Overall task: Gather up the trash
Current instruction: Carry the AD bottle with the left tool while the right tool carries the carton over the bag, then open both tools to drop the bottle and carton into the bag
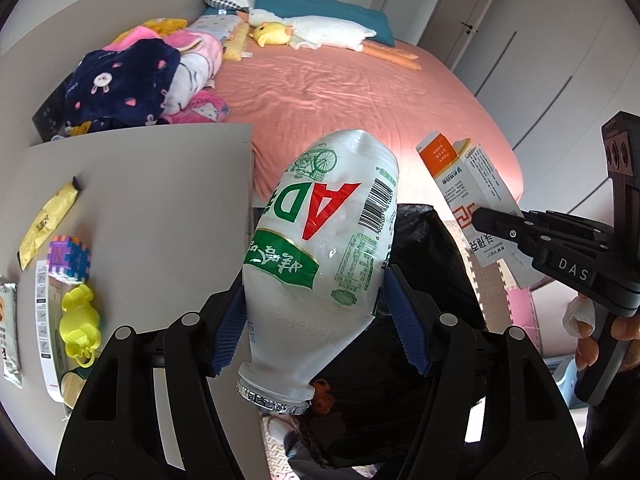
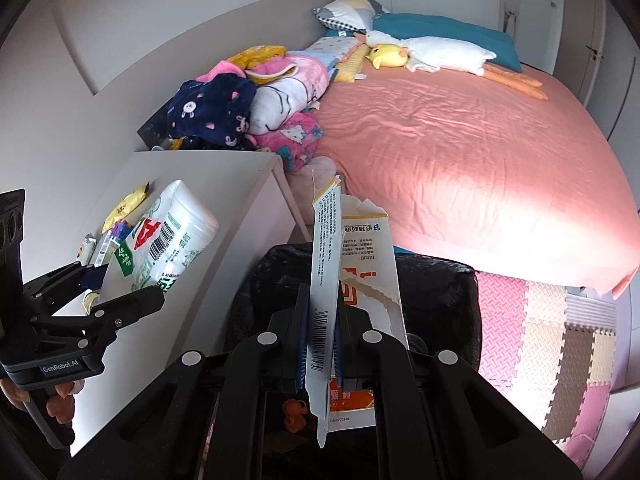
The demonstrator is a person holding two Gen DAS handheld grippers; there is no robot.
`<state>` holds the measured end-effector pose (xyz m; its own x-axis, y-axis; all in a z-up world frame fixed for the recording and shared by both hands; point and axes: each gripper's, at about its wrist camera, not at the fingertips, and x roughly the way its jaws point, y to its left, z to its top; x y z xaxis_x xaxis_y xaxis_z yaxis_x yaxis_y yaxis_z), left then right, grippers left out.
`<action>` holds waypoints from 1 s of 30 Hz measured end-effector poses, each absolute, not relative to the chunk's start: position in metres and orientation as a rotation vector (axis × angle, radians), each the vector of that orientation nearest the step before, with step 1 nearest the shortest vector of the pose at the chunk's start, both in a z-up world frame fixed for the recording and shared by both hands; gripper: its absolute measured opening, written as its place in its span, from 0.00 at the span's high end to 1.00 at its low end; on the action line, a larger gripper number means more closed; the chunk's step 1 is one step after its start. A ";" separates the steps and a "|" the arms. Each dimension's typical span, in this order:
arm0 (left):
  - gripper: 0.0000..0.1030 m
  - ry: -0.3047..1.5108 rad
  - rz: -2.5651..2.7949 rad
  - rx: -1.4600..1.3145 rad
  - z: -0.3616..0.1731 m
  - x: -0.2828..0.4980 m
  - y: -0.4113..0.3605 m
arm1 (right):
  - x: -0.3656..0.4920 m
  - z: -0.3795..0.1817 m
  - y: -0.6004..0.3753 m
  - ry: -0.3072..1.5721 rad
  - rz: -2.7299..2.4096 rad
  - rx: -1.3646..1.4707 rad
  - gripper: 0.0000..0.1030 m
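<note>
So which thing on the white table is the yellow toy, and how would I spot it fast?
Start at the pink bed, then look to the white table beside it. Near the table's close edge, just past the purple and blue foam puzzle cube, lies the yellow toy. It is the only bright, lumpy plastic thing there; the yellow sachet farther back is flat.

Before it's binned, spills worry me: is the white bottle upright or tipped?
Tipped: the white bottle hangs neck-down in the left gripper.
</note>
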<state>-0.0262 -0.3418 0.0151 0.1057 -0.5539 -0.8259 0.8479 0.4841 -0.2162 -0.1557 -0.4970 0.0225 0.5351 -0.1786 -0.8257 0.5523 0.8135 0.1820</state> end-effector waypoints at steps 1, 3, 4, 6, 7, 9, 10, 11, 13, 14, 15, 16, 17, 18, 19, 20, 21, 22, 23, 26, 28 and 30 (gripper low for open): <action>0.38 1.021 -1.070 0.356 0.015 -0.028 -0.345 | -0.158 0.023 -0.499 0.907 -0.459 0.460 0.89; 0.38 1.022 -1.084 0.367 0.014 -0.032 -0.349 | -0.162 0.022 -0.502 0.905 -0.470 0.469 0.89; 0.38 1.023 -1.091 0.374 0.014 -0.034 -0.352 | -0.164 0.022 -0.503 0.904 -0.474 0.472 0.89; 0.38 1.025 -1.107 0.387 0.013 -0.039 -0.357 | -0.169 0.021 -0.507 0.904 -0.485 0.482 0.89; 0.38 1.026 -1.113 0.391 0.012 -0.041 -0.359 | -0.171 0.021 -0.509 0.904 -0.489 0.487 0.89; 0.38 1.033 -1.126 0.401 0.011 -0.044 -0.364 | -0.174 0.020 -0.512 0.905 -0.497 0.498 0.89; 0.38 1.042 -1.132 0.411 0.008 -0.046 -0.368 | -0.175 0.019 -0.513 0.907 -0.501 0.504 0.89; 0.38 1.049 -1.137 0.418 0.007 -0.047 -0.370 | -0.177 0.018 -0.514 0.911 -0.505 0.512 0.89; 0.35 1.085 -1.157 0.447 0.001 -0.050 -0.376 | -0.178 0.015 -0.519 0.939 -0.504 0.534 0.86; 0.24 1.104 -1.164 0.471 -0.003 -0.051 -0.379 | -0.180 0.013 -0.522 0.953 -0.510 0.551 0.78; 0.04 1.104 -1.155 0.491 -0.005 -0.052 -0.380 | -0.183 0.013 -0.523 0.954 -0.525 0.560 0.51; 0.06 1.090 -1.135 0.508 -0.007 -0.054 -0.381 | -0.186 0.014 -0.525 0.950 -0.548 0.566 0.32; 0.06 1.082 -1.123 0.527 -0.008 -0.057 -0.382 | -0.188 0.015 -0.525 0.942 -0.560 0.566 0.29; 0.06 1.081 -1.116 0.539 -0.009 -0.057 -0.382 | -0.189 0.016 -0.525 0.940 -0.564 0.565 0.29; 0.06 1.085 -1.109 0.541 -0.010 -0.057 -0.383 | -0.190 0.017 -0.525 0.938 -0.568 0.564 0.29; 0.06 1.088 -1.104 0.538 -0.011 -0.056 -0.383 | -0.192 0.018 -0.525 0.934 -0.572 0.564 0.29; 0.06 1.087 -1.102 0.535 -0.010 -0.056 -0.383 | -0.193 0.018 -0.526 0.932 -0.572 0.564 0.29; 0.06 1.083 -1.100 0.535 -0.009 -0.055 -0.383 | -0.194 0.019 -0.526 0.930 -0.572 0.566 0.29; 0.06 1.076 -1.099 0.536 -0.008 -0.053 -0.383 | -0.195 0.019 -0.527 0.927 -0.572 0.568 0.29; 0.06 1.061 -1.104 0.538 -0.005 -0.054 -0.382 | -0.197 0.018 -0.528 0.925 -0.569 0.573 0.29; 0.06 1.056 -1.100 0.534 -0.004 -0.055 -0.380 | -0.196 0.018 -0.528 0.926 -0.565 0.573 0.29; 0.06 1.057 -1.092 0.529 -0.003 -0.056 -0.378 | -0.196 0.017 -0.527 0.927 -0.559 0.573 0.29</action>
<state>-0.0557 -0.3778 -0.0027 0.0737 -0.4538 -0.8880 0.9023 0.4095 -0.1344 -0.1960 -0.5272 0.0174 0.4835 -0.1957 -0.8532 0.6637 0.7175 0.2116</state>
